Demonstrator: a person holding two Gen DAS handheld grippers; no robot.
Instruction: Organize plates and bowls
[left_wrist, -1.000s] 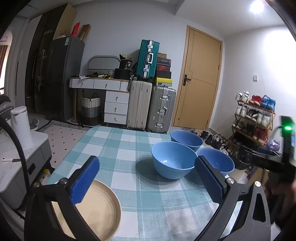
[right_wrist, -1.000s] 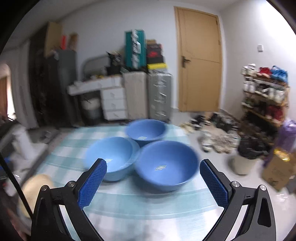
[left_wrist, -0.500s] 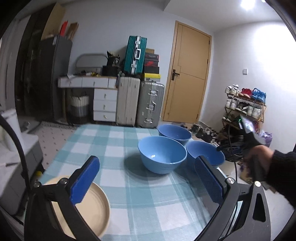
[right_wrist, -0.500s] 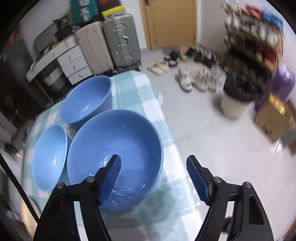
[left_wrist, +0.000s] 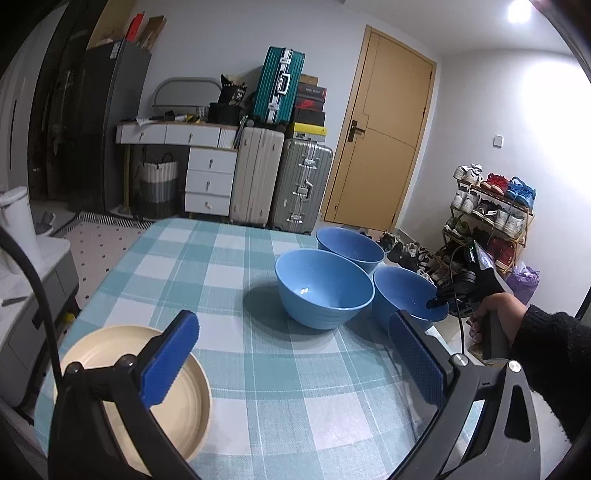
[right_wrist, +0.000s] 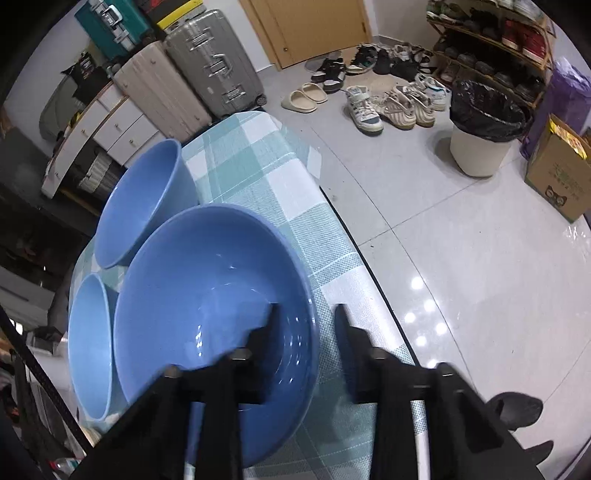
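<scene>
The right gripper (right_wrist: 304, 321) straddles the near rim of the nearest blue bowl (right_wrist: 207, 288), one finger inside and one outside; its jaws have just been closing on that rim, and the gap left is narrow (whether the pads already press on it I cannot tell). This bowl sits at the tabletop (right_wrist: 258, 177) edge, with a second blue bowl (right_wrist: 144, 199) at its 11 o'clock and a third blue bowl (right_wrist: 88, 347) at its 9 o'clock, both close beside it. The left gripper (left_wrist: 295, 365) hangs over the checked cloth with jaws spread wide and empty. A cream plate (left_wrist: 184, 402) lies at 7 o'clock in its view.
</scene>
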